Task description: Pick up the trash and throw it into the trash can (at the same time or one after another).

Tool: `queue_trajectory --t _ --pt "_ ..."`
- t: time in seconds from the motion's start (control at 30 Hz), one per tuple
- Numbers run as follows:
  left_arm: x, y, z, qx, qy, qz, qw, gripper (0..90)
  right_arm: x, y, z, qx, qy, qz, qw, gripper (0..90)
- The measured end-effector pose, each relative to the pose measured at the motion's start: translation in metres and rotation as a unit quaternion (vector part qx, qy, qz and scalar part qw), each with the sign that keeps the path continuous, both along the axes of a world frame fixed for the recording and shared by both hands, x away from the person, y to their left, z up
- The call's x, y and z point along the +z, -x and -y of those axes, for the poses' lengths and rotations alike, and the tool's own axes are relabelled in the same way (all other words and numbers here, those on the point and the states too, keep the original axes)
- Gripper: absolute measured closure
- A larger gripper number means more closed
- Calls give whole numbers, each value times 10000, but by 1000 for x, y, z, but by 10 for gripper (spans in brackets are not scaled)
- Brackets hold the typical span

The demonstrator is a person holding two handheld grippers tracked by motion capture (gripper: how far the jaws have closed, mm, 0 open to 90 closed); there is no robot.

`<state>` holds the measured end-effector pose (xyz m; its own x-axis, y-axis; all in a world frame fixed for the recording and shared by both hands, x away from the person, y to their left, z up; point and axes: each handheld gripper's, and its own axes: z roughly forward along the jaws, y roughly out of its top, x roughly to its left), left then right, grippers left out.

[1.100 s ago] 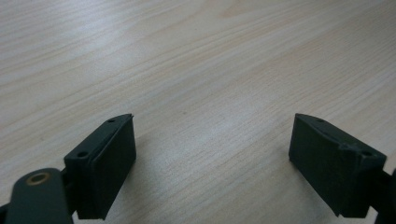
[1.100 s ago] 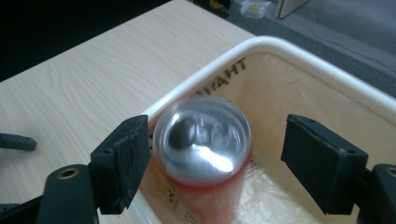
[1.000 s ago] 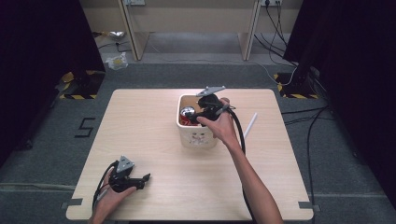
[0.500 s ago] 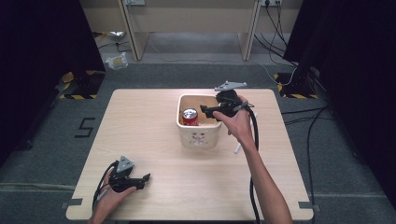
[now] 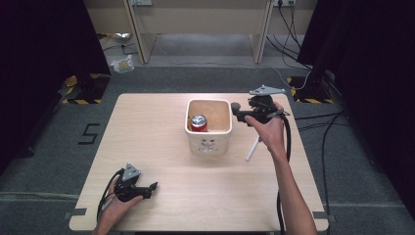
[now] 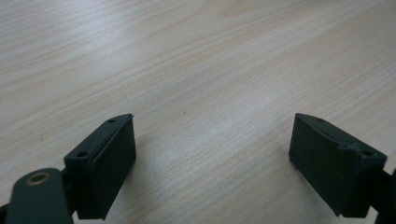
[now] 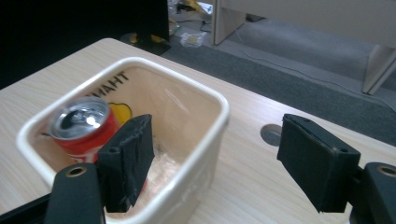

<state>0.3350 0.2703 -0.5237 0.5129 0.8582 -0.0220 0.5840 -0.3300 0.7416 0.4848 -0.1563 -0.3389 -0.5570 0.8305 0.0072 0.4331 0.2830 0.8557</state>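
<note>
Jaws open & empty on both: our right gripper [image 5: 238,111] just beside cream bin [image 5: 220,142], left gripper [image 5: 147,188] low on pale wood tabletop [image 5: 147,127], grey floor around. Red can [image 5: 199,123] upright in bin's left part.

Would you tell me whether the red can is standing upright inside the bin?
Upright: the red can stands inside the cream bin with its silver top facing up, against one wall.

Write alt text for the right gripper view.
A red soda can stands upright inside a cream plastic bin on a light wooden table. The right gripper is open with nothing between its black jaws, its left jaw over the bin's rim. Grey floor and desk legs lie beyond.
</note>
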Motion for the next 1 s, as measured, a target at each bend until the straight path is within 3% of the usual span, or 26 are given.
queue_trajectory --t 0.27,0.33,0.5,0.73,1.0 --pt "0 0 0 0 0 1 10000 139 -15 0 22 -337 171 -82 9993 292" --pt "0 0 0 -3 -3 -5 10000 139 -22 -1 27 -415 300 -148 9986 299" --pt "0 0 0 1 0 -7 10000 139 -50 -7 42 -658 348 -430 9963 320" --pt "0 0 0 4 3 -3 10000 139 -76 -12 51 -868 576 -682 9922 328" --pt "0 0 0 4 4 -3 10000 139 -93 -14 54 -976 579 -819 9902 338"
